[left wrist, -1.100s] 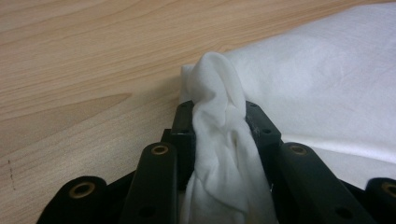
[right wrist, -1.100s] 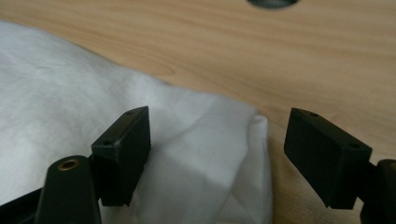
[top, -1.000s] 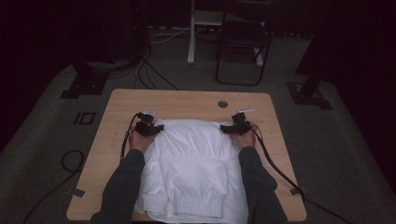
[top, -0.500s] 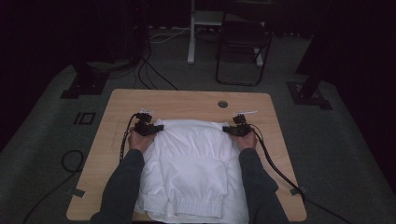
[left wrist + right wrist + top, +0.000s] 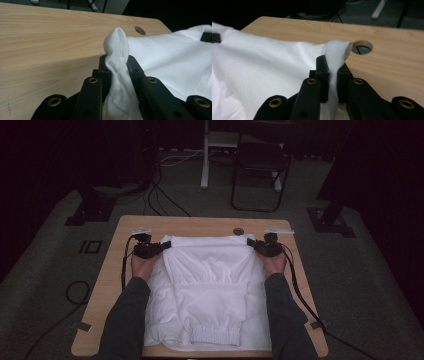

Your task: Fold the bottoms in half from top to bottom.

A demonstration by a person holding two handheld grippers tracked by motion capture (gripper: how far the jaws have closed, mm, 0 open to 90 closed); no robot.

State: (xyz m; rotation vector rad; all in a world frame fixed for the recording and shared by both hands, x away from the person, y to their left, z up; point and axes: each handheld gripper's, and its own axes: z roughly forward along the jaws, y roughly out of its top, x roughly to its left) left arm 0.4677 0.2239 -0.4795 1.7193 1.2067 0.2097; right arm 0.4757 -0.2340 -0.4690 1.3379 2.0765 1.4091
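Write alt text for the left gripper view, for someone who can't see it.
Two black fingers of the left gripper pinch a bunched fold of white garment, which sticks up between them. The rest of the cloth spreads to the right over a light wooden table with a round hole near its far edge.

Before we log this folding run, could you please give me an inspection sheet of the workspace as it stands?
Surface: wooden table, bare at the far edge, with a round cable hole.
Job's things: white garment lying spread, ribbed hem toward the person, far corners raised.
Clutter: nothing seen.
Grippers: left hand-held gripper shut on a far corner of the garment; right hand-held gripper shut on the other far corner; the left's jaws have just been closing, cloth between them.
Cables: a black cable trails from each gripper; more on the floor.
Surroundings: dark room, grey carpet, folding chair, stand bases.
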